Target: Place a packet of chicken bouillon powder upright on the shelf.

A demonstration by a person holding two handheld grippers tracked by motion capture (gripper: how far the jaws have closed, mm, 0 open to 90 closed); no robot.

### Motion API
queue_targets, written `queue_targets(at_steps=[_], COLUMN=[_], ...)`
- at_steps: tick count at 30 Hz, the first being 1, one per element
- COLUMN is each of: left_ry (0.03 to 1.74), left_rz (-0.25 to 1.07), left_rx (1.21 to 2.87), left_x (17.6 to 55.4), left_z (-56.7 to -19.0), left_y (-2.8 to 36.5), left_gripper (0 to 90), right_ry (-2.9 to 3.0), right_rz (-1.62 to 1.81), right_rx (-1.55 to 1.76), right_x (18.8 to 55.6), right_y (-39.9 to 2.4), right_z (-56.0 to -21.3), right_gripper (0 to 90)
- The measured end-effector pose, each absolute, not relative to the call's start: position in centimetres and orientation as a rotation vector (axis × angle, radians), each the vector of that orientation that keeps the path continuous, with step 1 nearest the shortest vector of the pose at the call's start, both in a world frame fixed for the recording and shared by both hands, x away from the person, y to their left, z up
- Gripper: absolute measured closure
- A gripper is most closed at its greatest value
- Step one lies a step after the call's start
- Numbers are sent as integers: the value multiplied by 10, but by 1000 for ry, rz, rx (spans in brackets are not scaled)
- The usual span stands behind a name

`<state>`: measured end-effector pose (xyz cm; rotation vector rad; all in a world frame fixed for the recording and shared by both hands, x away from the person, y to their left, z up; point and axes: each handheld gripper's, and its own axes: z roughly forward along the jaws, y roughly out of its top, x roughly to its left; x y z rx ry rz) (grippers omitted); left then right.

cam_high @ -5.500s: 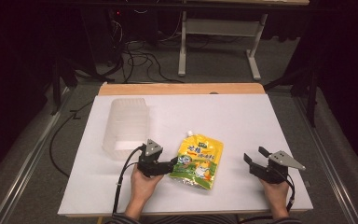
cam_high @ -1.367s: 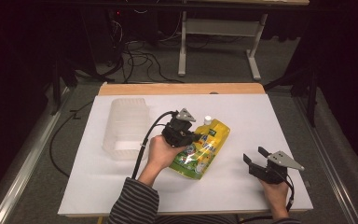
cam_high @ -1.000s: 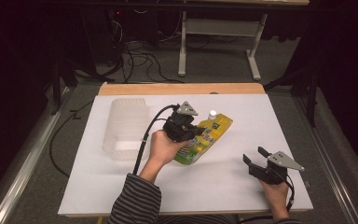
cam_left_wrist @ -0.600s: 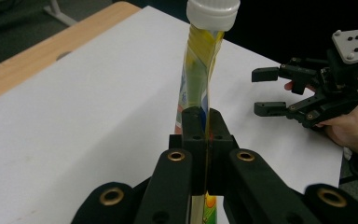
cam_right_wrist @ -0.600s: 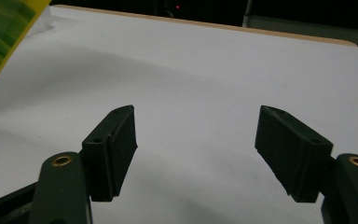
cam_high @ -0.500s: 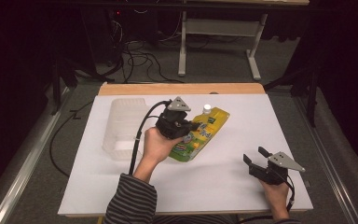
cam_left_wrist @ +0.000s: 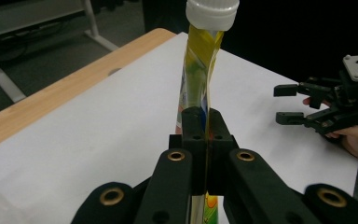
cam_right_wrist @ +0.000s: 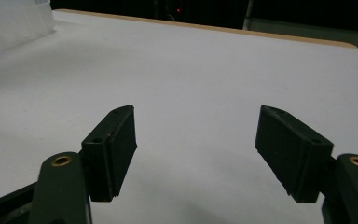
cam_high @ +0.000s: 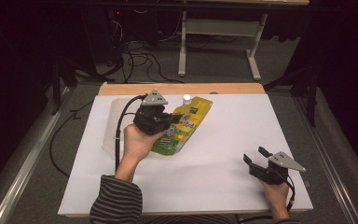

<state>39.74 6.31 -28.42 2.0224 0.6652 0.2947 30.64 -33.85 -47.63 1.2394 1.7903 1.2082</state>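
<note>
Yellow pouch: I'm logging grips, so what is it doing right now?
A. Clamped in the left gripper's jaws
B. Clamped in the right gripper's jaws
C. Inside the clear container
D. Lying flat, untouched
A: the left gripper has its jaws pressed shut on the yellow pouch; the right gripper stands open.

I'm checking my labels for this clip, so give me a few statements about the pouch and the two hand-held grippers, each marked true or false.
1. The left hand-held gripper is shut on the yellow pouch. True.
2. The pouch's cap is red. False: it is white.
3. The right hand-held gripper is open with nothing between its jaws. True.
4. The right hand-held gripper also grips the pouch. False: it is apart from it, near the white table's right front corner.
</note>
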Motion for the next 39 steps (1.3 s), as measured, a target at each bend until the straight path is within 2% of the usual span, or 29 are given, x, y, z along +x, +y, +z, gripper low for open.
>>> queue_targets(at_steps=[10,22,33,39], left_ry=[732,831,896,891], left_rz=[392,554,597,574], left_rx=[1972,1999,2028,2045], left_x=[394,401,415,426], left_z=[-276,-282,-301,-316], left_y=[99,139,159,161], left_gripper=[900,900,900,899], right_ry=[1780,1779,1793,1789], right_rz=[1218,1200,1181,1181], right_rx=[1238,1253,1252,1256], right_x=[306,307,307,307], right_y=[-339,-338,-337,-337], right_z=[-476,-476,-476,-476], right_gripper=[297,299,300,299])
